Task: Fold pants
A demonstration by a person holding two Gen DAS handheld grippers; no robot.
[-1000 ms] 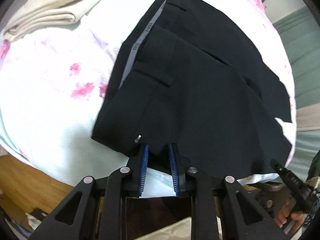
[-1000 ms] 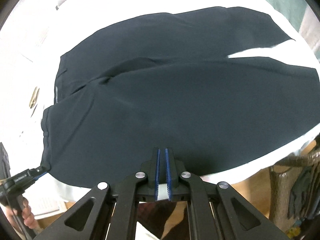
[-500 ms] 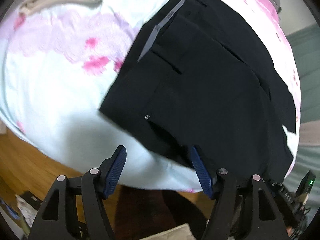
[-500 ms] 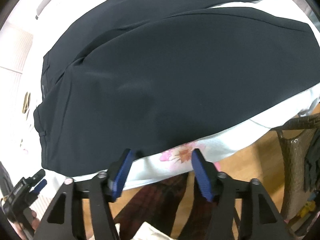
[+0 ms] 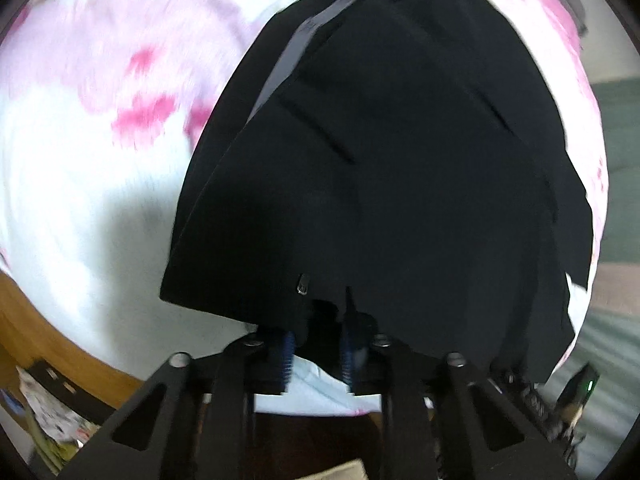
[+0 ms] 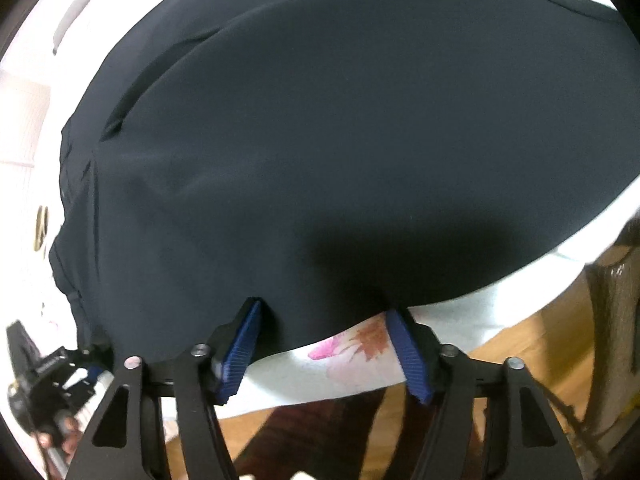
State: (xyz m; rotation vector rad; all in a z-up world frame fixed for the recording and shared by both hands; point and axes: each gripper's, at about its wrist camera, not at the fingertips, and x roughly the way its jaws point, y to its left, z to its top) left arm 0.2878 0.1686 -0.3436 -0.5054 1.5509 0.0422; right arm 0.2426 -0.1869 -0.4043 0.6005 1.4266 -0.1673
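Note:
Black pants (image 5: 400, 168) lie spread on a white and pink floral bed cover (image 5: 80, 152). In the left wrist view my left gripper (image 5: 318, 320) has its blue pads close together on the near edge of the pants, by the small metal clasp (image 5: 303, 284) at the waistband. In the right wrist view the pants (image 6: 340, 140) fill the frame and my right gripper (image 6: 324, 316) is open, its blue pads either side of the pants' near edge. The left gripper (image 6: 52, 368) shows there at the lower left.
The bed's near edge hangs over a wooden floor (image 6: 520, 344). A dark wicker object (image 6: 612, 320) stands at the right of the bed. Papers (image 5: 48, 420) lie on the floor at the lower left. A green-grey surface (image 5: 616, 160) lies beyond the bed.
Both grippers opened and pulled back half a second ago. Now the left gripper has moved in and closed on the pants' near edge. The right gripper has moved up to the edge, still open.

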